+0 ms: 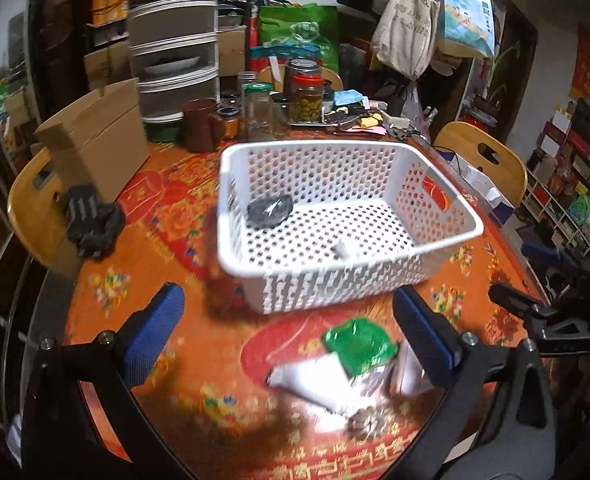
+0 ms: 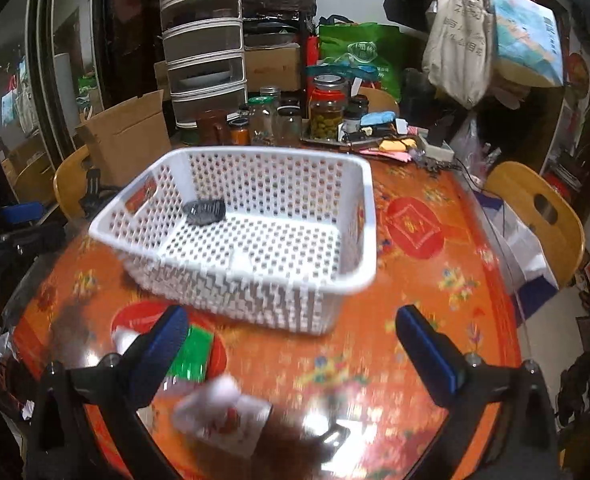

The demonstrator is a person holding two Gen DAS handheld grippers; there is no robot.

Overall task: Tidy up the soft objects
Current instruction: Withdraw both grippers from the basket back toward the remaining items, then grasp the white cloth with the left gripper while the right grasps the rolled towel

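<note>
Inside white basket [image 1: 435, 216], dark pouch [image 1: 269, 211], small white item [image 1: 345, 249], both tongs [image 1: 291, 336] [image 2: 293, 344] spread, empty

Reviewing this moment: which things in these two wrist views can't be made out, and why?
- Small white item in the white perforated plastic basket: motion-blurred in both views.
- Dark grey rounded object in the basket: too blurred to identify.
- Green-and-white packets on the red floral tablecloth: smeared; right view partly hidden by the right gripper finger.
- Left gripper: open, empty.
</note>
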